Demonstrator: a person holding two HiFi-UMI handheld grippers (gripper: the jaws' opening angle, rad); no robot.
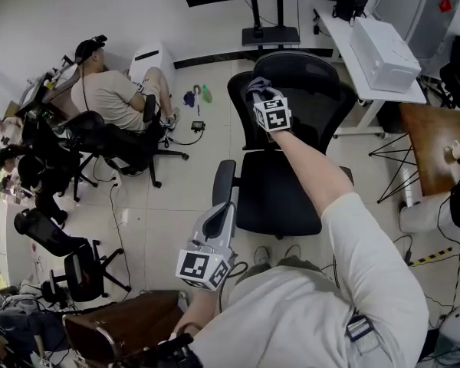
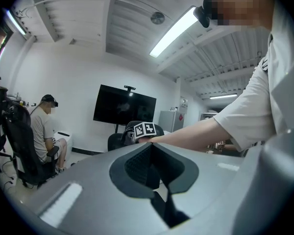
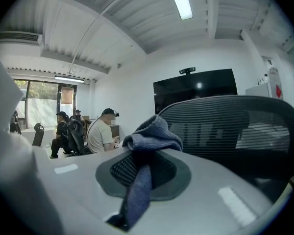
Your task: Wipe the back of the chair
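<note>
A black mesh office chair stands in front of me, its back (image 1: pixel 310 90) upright behind the seat (image 1: pixel 280 194). My right gripper (image 1: pixel 257 90) is shut on a blue-grey cloth (image 1: pixel 253 84) and is held against the left edge of the chair back. In the right gripper view the cloth (image 3: pixel 154 131) bunches over the jaws, with a strip hanging down, right beside the mesh back (image 3: pixel 225 126). My left gripper (image 1: pixel 224 210) hangs low beside the chair's left armrest (image 1: pixel 224 181). The left gripper (image 2: pixel 156 166) is shut with nothing in it.
A seated person (image 1: pixel 111 98) on another chair is at the left. A white desk (image 1: pixel 368 75) with a white box is right behind the chair, a wooden table (image 1: pixel 433 144) at the right. A TV stand (image 1: pixel 270 33), more black chairs (image 1: pixel 77 263) and a brown bag (image 1: pixel 126 324) stand around.
</note>
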